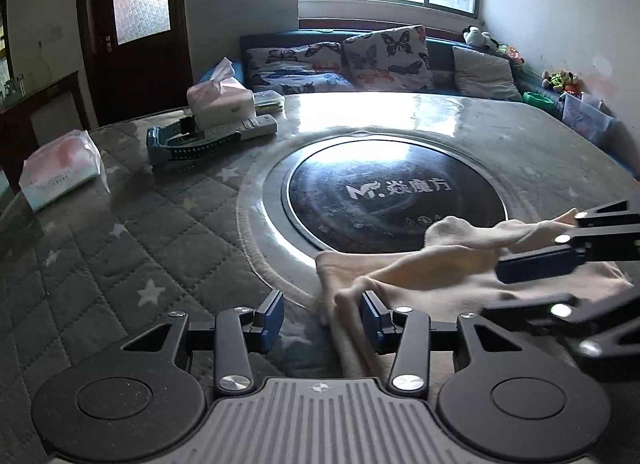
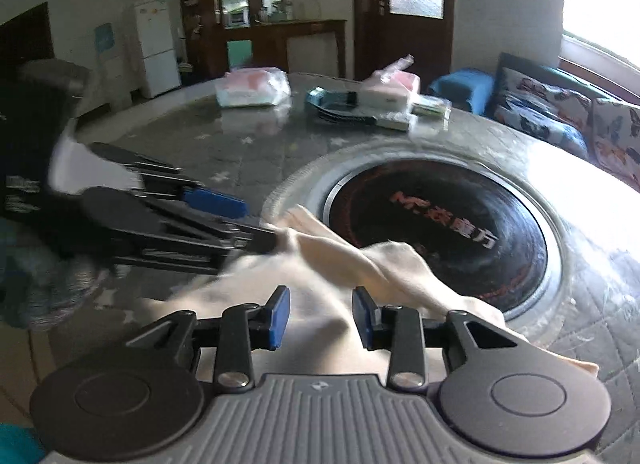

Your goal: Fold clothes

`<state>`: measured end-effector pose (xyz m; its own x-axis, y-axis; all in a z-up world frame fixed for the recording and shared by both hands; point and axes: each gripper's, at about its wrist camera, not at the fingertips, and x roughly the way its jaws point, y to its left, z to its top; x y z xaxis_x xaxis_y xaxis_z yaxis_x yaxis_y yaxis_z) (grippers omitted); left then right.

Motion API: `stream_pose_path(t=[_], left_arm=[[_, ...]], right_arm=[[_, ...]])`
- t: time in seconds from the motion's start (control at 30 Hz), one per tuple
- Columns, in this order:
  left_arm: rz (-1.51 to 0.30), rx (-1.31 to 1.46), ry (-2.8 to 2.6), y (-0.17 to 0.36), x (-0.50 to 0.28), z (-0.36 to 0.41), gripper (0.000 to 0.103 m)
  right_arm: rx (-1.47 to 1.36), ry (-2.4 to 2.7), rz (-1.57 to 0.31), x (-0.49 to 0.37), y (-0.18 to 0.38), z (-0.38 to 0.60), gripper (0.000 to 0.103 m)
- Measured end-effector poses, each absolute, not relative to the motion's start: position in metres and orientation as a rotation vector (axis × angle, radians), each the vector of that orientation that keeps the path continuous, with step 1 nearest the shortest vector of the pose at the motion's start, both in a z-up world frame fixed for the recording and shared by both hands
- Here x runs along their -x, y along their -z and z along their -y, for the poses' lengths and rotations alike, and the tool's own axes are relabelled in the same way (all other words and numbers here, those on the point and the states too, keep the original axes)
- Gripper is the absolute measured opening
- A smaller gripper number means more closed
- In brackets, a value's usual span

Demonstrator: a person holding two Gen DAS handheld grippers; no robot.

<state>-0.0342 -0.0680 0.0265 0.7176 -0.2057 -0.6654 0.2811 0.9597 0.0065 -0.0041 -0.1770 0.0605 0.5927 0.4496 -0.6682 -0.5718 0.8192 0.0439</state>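
Observation:
A cream cloth garment (image 1: 440, 260) lies crumpled on the round table, over the near rim of the black cooktop disc (image 1: 384, 200). My left gripper (image 1: 322, 322) is open, its jaws around the cloth's left edge. My right gripper (image 1: 532, 284) comes in from the right, open, above the cloth. In the right wrist view the cloth (image 2: 360, 264) lies under my open right gripper (image 2: 320, 318), and the left gripper (image 2: 256, 220) reaches in from the left, touching the cloth's far edge.
A quilted grey star-pattern cover (image 1: 120, 248) lies on the table under glass. Tissue packs (image 1: 60, 176), a tissue box (image 1: 220, 100), a dark tray (image 1: 188, 144) and a remote stand at the far left. A sofa with butterfly cushions (image 1: 360, 60) is behind.

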Motion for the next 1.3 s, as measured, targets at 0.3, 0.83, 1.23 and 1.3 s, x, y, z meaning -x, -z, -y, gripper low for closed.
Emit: stream_pose_path(t=[0.3, 0.83, 1.23, 1.3], left_arm=[[-0.711, -0.068, 0.268, -0.033, 0.038, 0.060, 0.045], [-0.716, 0.006, 0.342, -0.046, 0.068, 0.048, 0.045], [-0.757, -0.071, 0.348, -0.028, 0.077, 0.058, 0.045], [-0.762, -0.064, 0.340, -0.028, 0.076, 0.057, 0.045]], right_arm=[[0.272, -0.746, -0.692, 0.039, -0.060, 0.144, 0.034], [0.142, -0.646, -0.728, -0.021, -0.073, 0.169, 0.034], [0.106, -0.596, -0.802, -0.061, -0.045, 0.162, 0.018], [0.094, -0.600, -0.785, -0.056, -0.055, 0.171, 0.020]])
